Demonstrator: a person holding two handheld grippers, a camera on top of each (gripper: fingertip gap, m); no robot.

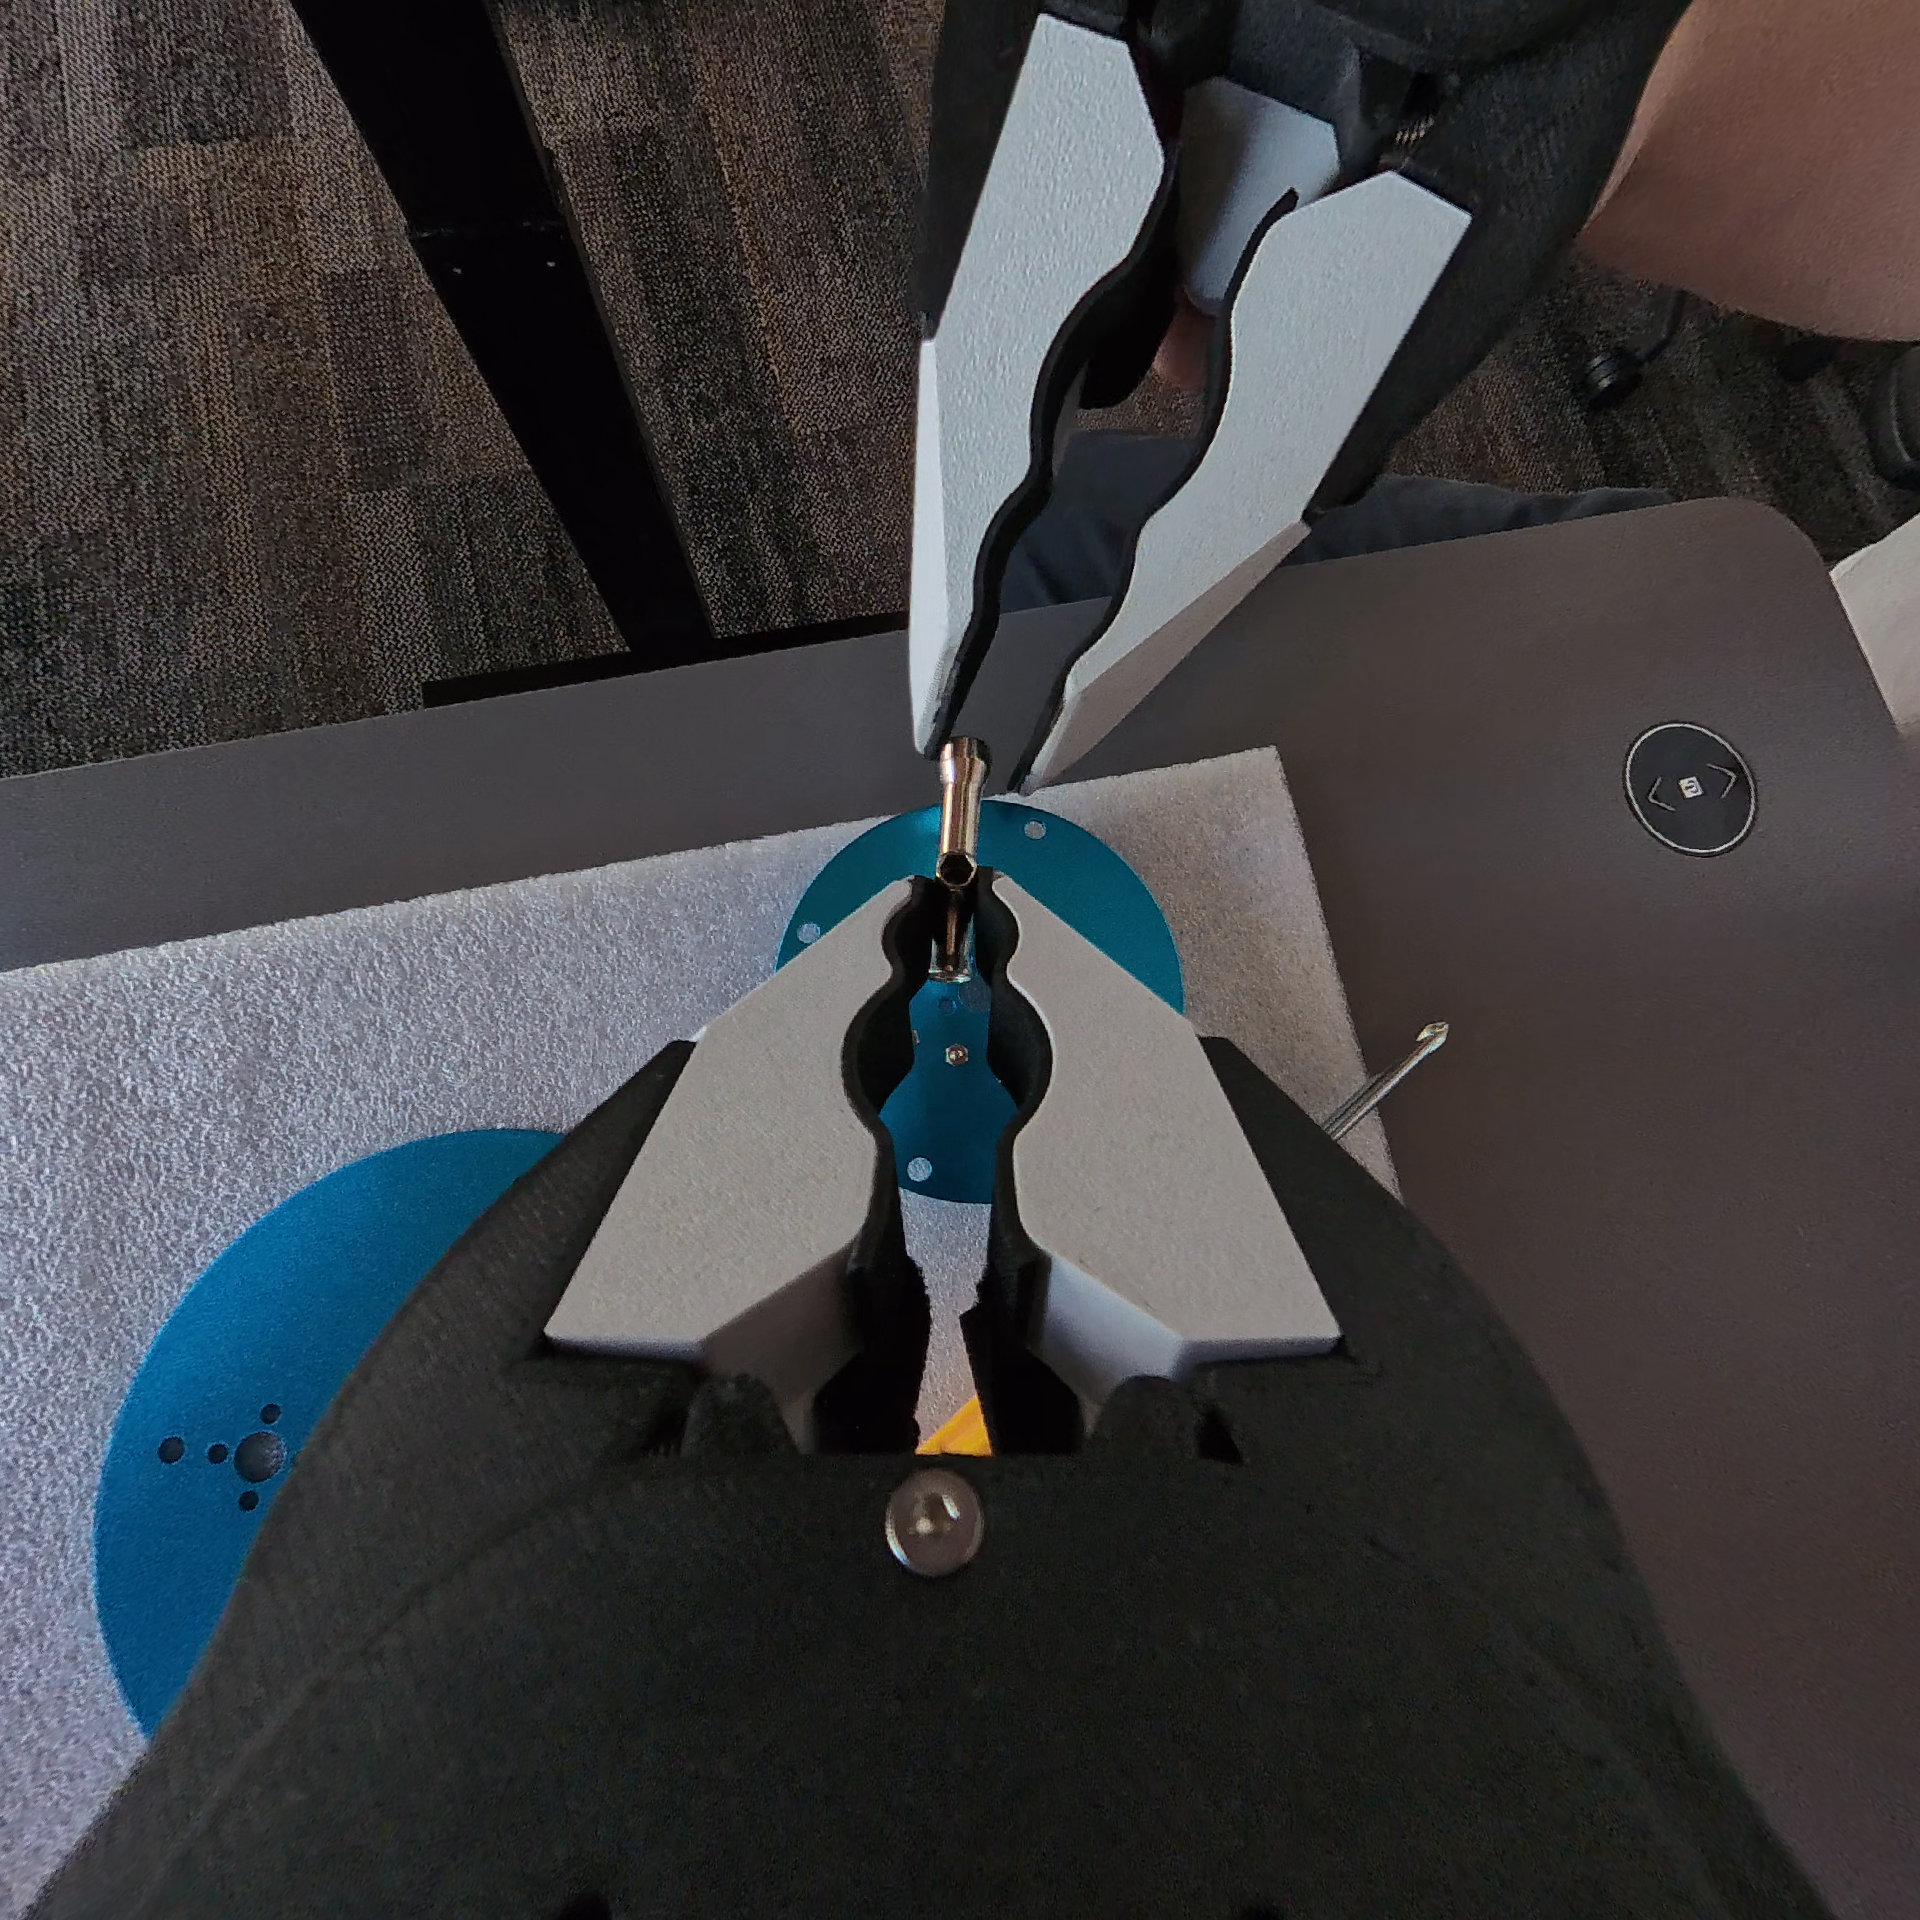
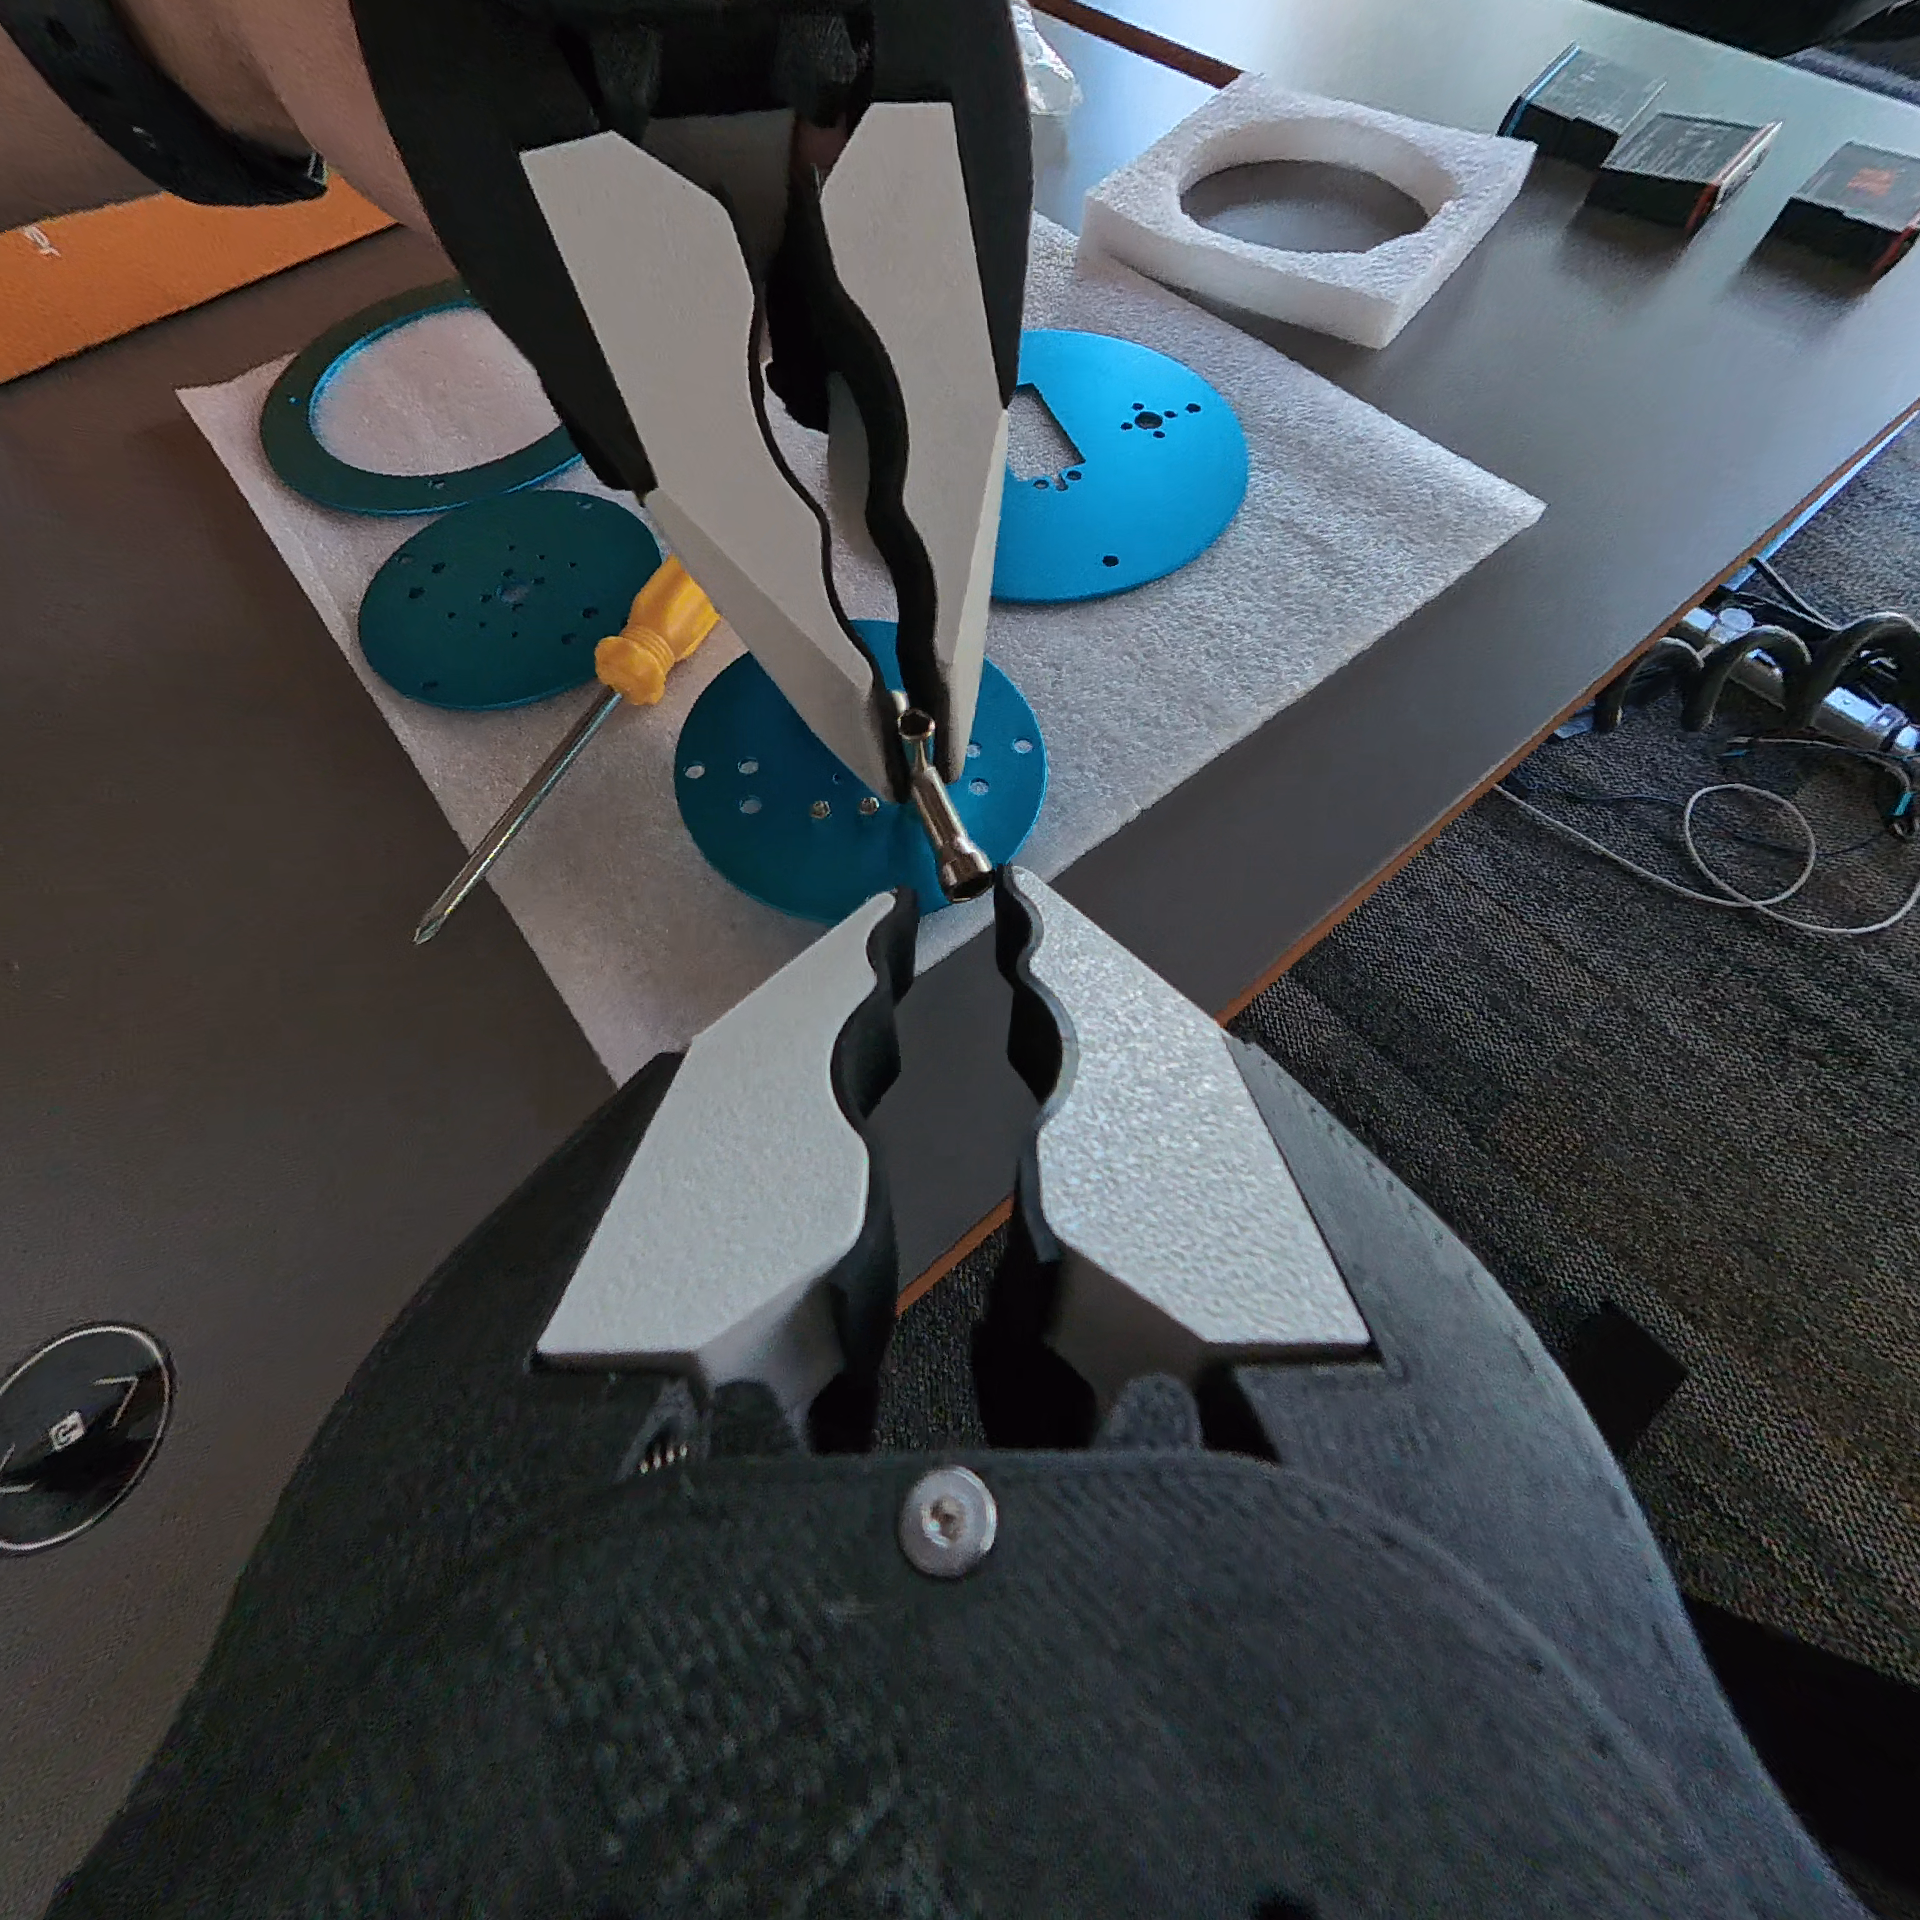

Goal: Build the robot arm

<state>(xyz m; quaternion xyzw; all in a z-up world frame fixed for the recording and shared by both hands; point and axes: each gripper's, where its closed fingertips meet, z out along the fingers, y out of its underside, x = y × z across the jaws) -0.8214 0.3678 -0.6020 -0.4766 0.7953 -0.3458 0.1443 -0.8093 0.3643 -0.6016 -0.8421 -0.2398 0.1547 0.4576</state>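
Steel socket tool (image 2: 940, 821) hangs just above a blue disc (image 2: 790, 873) on the foam sheet (image 2: 1247, 644) over the worktop (image 2: 260, 935), pinched at one end by the fingers of the left gripper (image 1: 954, 909) so its free end sits between the slightly spread fingers of the right gripper (image 2: 956, 894).

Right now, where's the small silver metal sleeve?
Mid-frame in both views: the sleeve is in the left gripper, over the perforated blue disc, reaching the right gripper.
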